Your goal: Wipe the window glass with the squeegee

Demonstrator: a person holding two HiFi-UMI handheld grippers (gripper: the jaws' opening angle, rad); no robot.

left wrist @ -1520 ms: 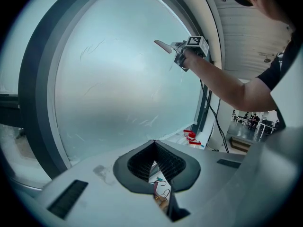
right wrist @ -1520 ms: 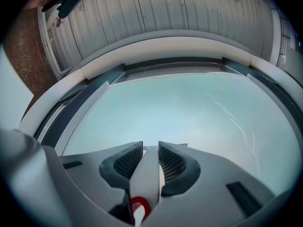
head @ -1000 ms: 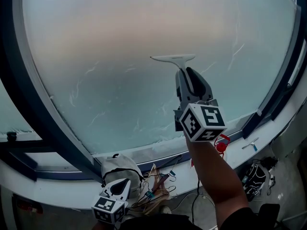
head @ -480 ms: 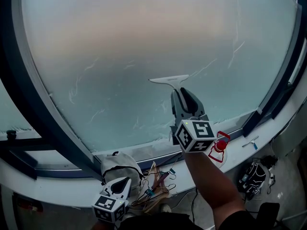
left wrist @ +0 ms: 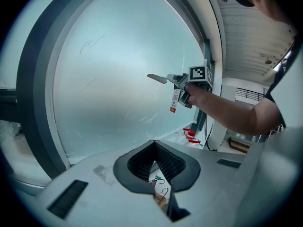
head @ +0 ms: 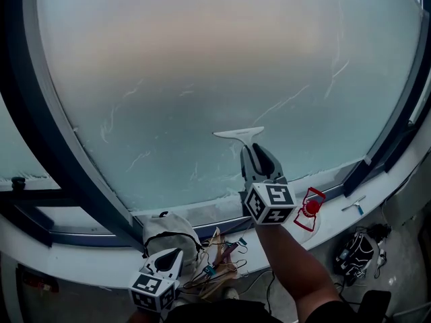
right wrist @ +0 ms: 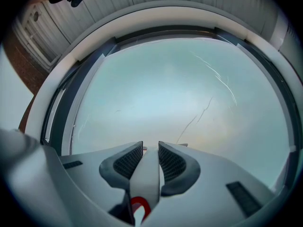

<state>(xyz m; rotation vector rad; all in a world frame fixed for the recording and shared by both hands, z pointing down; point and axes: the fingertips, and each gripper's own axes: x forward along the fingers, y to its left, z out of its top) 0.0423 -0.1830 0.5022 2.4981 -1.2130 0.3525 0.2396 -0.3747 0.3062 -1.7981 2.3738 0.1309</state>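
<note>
Right gripper (head: 253,155) jaws clamped on the squeegee (head: 238,134) handle, white blade against the window glass (head: 202,59) at about 5 o'clock on the pane, near the lower frame. Left gripper (head: 163,269) low at 7 o'clock, jaws drawn together on nothing, well apart from the glass. Red-capped bottle (head: 310,207) on the sill at 4 o'clock of the right gripper

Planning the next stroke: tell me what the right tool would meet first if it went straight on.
Probably the window glass: the right tool, shut on the squeegee, points at the pane, and the squeegee seems to touch it.
</note>
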